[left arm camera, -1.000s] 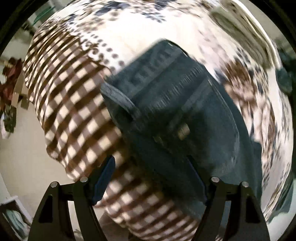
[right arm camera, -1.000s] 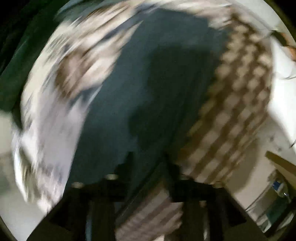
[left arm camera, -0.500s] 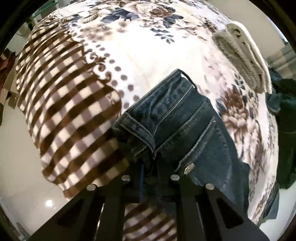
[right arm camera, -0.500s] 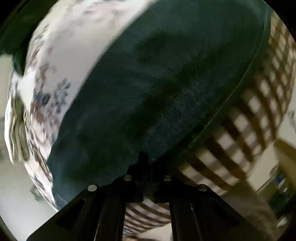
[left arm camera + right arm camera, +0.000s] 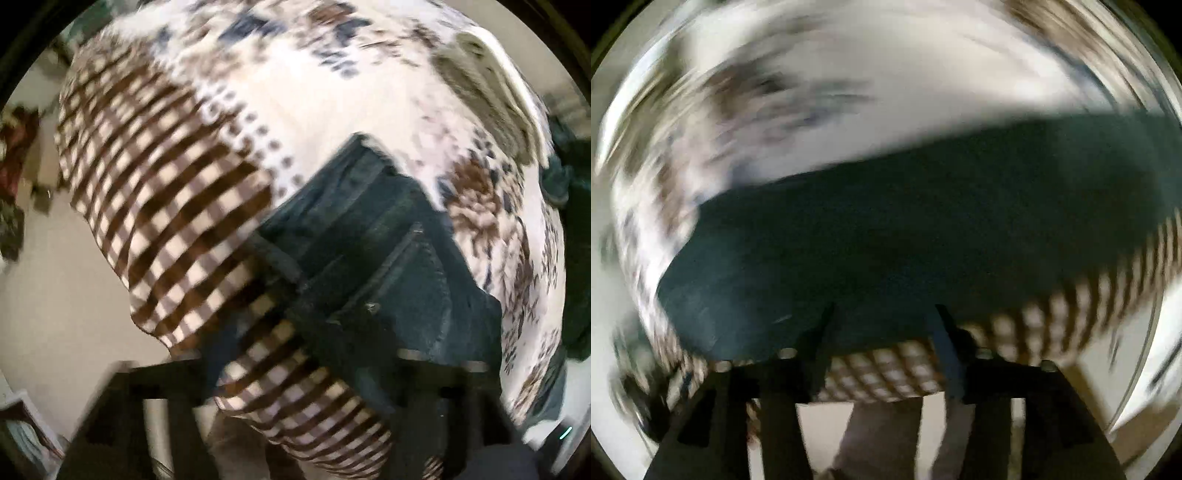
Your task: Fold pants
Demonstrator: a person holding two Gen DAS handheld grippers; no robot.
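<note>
Patterned blanket under dark jeans. Left gripper and right gripper both spread wide, empty. Best regrasped squarely at the edge, layers together.

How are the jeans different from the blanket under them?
The jeans are plain dark blue; the blanket is white with brown checks and flowers. The jeans are small and bunched; the blanket spreads wide beneath them and drapes over the edge. Both are soft cloth.
</note>
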